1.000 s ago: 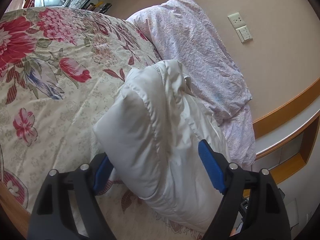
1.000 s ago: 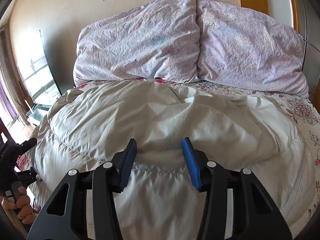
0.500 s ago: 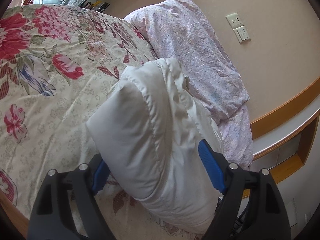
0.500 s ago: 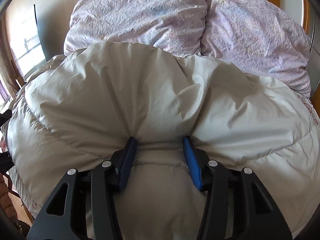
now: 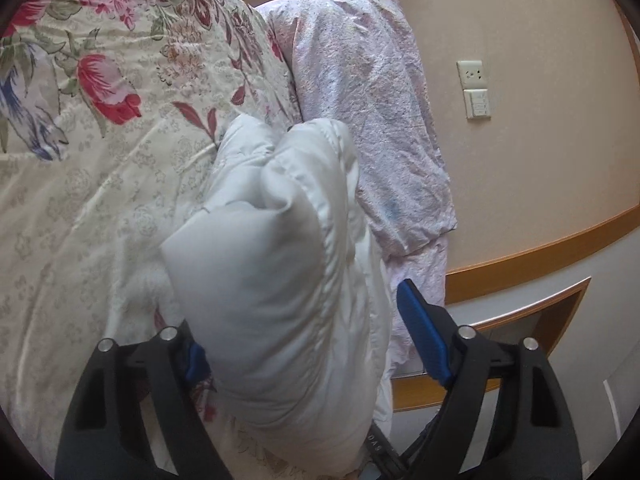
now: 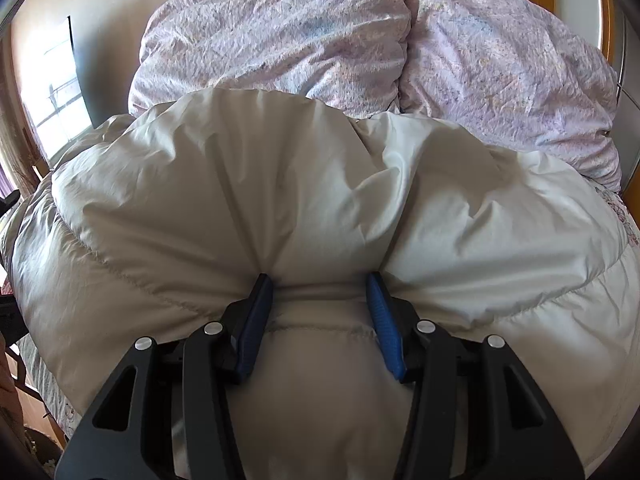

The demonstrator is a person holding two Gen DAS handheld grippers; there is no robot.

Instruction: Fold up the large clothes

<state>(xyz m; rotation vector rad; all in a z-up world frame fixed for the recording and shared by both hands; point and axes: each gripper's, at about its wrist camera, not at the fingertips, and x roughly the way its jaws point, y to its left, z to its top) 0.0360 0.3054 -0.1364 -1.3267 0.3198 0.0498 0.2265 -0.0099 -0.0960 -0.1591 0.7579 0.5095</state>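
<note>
A puffy white down jacket (image 6: 280, 184) lies bunched on the bed. In the right wrist view it fills the foreground. My right gripper (image 6: 318, 280) is shut on a fold of it, and the fabric bulges up around both blue pads. The left wrist view shows one rolled end of the jacket (image 5: 280, 264) standing between the fingers of my left gripper (image 5: 300, 320). Its jaws are closing around that end. The right pad (image 5: 420, 336) stands just clear of the fabric, and the left pad is mostly hidden behind the jacket.
The jacket rests on a floral bedspread (image 5: 100, 128). Two lilac pillows (image 6: 280, 36) lean against the wall at the head of the bed. A wall socket (image 5: 472, 76) and a wooden ledge (image 5: 540, 248) lie to the right. A bright window (image 6: 52, 92) is at the far left.
My right gripper sank into the jacket, and fabric bunched up between its pads. The left wrist view rolled, and the left jaws narrowed around the jacket's end.
</note>
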